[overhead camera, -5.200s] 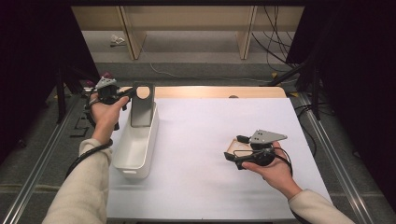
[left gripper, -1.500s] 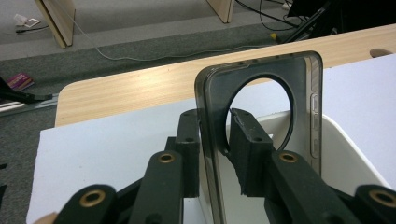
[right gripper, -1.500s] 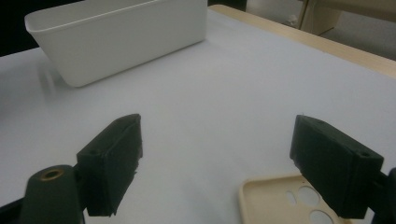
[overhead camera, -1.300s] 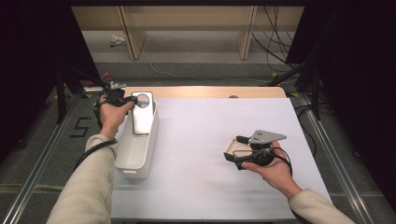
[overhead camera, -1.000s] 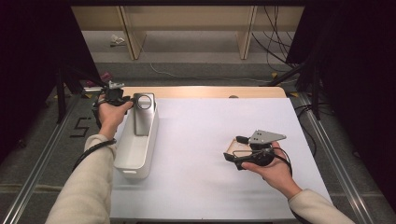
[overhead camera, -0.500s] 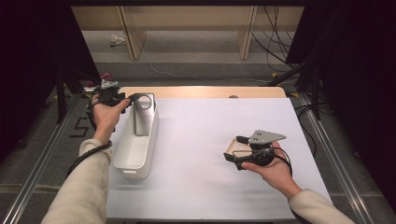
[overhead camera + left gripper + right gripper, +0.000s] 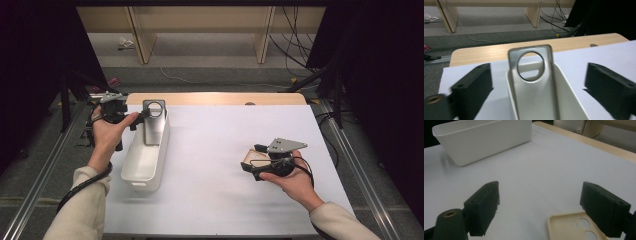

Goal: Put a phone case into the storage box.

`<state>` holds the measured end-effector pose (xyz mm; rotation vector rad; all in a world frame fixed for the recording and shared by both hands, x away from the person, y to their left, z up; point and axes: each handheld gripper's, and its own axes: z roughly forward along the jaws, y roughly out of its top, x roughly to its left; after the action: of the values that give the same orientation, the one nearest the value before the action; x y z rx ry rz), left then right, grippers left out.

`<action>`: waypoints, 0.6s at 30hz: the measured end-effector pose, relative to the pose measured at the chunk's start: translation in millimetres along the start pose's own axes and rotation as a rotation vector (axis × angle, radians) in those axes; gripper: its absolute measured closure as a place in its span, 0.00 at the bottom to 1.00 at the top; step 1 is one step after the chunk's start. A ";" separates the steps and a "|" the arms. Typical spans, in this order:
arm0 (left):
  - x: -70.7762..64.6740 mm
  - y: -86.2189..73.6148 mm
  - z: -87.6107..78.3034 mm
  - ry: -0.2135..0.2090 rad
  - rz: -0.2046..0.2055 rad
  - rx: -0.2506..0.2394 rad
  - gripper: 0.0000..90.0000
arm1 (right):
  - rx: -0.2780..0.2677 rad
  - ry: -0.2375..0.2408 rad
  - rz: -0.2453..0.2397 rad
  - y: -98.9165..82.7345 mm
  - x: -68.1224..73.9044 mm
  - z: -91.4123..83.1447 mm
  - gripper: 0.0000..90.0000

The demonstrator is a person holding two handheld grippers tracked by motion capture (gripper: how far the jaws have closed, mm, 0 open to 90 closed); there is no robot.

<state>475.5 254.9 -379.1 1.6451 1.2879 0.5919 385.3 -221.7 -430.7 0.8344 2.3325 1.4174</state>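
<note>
- The left gripper (image 7: 134,118) has let go of the grey phone case (image 7: 534,82): a moment ago its jaws were at the case's top, now they stand wide apart with nothing between them.
- Just ahead of those jaws, the case leans in the far end of the white bin (image 7: 146,156), ring cut-out uppermost; that placement looks finished.
- The right gripper (image 7: 255,160) hasn't moved; its jaws are spread wide, empty, over a cream phone case (image 7: 576,226) lying flat beside one jaw, probably next to go.
- White table sheet (image 7: 220,150), wooden edge beyond, cables on the grey floor.
</note>
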 end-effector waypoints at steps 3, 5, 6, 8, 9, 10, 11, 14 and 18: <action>-8.1 -3.9 -7.3 -0.010 0.030 0.004 0.00 | 0.001 -0.004 0.002 -0.1 -1.3 -0.3 0.19; -14.9 -7.2 -13.0 -0.029 0.037 -0.003 0.00 | 0.002 -0.006 0.001 -0.1 -2.5 -0.5 0.19; -18.9 -9.0 -16.1 -0.041 0.043 -0.009 0.00 | 0.003 -0.008 0.000 0.0 -3.1 -0.8 0.19; -27.7 -13.3 -22.1 -0.066 0.056 -0.012 0.00 | 0.001 -0.012 0.004 0.4 -4.8 -2.1 0.19; -32.7 -15.6 -25.2 -0.074 0.064 -0.017 0.00 | -0.001 -0.016 0.003 0.4 -5.6 -2.5 0.19; -37.8 -18.3 -28.3 -0.085 0.070 -0.023 0.00 | -0.002 -0.018 0.004 0.3 -6.8 -3.0 0.19; -43.2 -21.0 -31.0 -0.103 0.076 -0.025 0.00 | -0.002 -0.021 0.007 0.2 -8.0 -3.7 0.19; -57.0 -29.1 -38.7 -0.147 0.093 -0.033 0.00 | -0.002 -0.030 0.012 -0.2 -11.5 -6.0 0.19; -67.4 -39.4 -45.5 -0.165 0.105 -0.034 0.00 | -0.001 -0.044 0.017 -0.8 -16.5 -9.2 0.19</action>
<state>397.2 209.8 -382.1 1.7042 1.0722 0.5263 393.3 -238.5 -427.9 0.8783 2.2974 1.3917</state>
